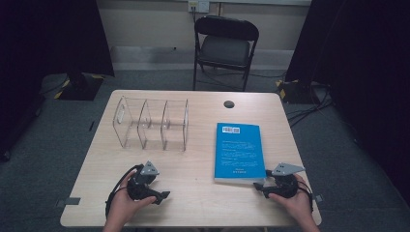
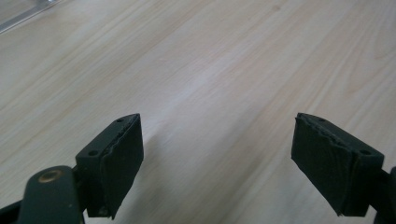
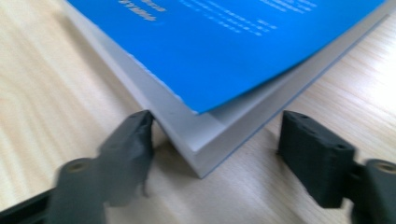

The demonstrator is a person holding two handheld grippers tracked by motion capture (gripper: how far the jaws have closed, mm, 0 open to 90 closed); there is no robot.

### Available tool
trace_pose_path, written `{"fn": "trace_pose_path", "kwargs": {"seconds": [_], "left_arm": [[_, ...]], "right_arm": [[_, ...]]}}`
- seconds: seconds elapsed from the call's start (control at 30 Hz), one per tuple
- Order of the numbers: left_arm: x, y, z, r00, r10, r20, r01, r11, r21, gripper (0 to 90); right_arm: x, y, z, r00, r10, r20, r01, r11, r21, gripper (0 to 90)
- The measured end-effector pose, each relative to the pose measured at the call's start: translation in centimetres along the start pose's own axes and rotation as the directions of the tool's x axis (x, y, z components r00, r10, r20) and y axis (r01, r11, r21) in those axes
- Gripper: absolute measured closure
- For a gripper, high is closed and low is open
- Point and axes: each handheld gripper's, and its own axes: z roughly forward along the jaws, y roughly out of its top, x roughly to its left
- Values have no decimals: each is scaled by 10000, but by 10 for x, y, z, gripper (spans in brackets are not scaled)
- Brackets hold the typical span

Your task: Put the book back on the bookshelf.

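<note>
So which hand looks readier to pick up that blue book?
The right. The right gripper already has a corner of the blue book between its open jaws, one pad at its edge. The left gripper hangs open over bare table, well aside.

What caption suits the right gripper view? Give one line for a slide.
Right tongs open astride the near corner of a blue book lying on the wooden table.

My left gripper [image 1: 162, 195] sits low over the table [image 1: 193, 203], its 2 jaws wide apart, pointing right along it. My right gripper [image 1: 257, 186] points left toward it, jaws part-open. Each hand grips its gripper from behind, near the table's front edge.
</note>
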Motion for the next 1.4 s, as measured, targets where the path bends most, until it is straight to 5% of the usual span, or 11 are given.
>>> {"fn": "trace_pose_path", "kwargs": {"seconds": [0.33, 0.8, 1.2, 1.23, 1.4], "left_arm": [[-20, 15, 13, 9967, 468, 668, -492, 9982, 339, 167], [-39, 36, 28, 9906, 962, 975, -1016, 9935, 513, 168], [-53, 72, 38, 9783, 1634, 1275, -1704, 9843, 468, 167], [-56, 79, 40, 9726, 1897, 1347, -1982, 9788, 522, 168], [-62, 91, 45, 9663, 2144, 1426, -2227, 9739, 448, 167]], "right_arm": [[4, 2, 1, 9999, 120, 117, -121, 9999, 122, 320], [4, 5, 0, 9997, 211, 118, -214, 9995, 241, 328], [6, 9, -2, 9997, 36, 254, -46, 9992, 406, 336], [6, 10, -2, 9997, 74, 213, -82, 9993, 362, 338], [5, 10, -3, 9996, 189, 195, -195, 9992, 346, 341]]}}
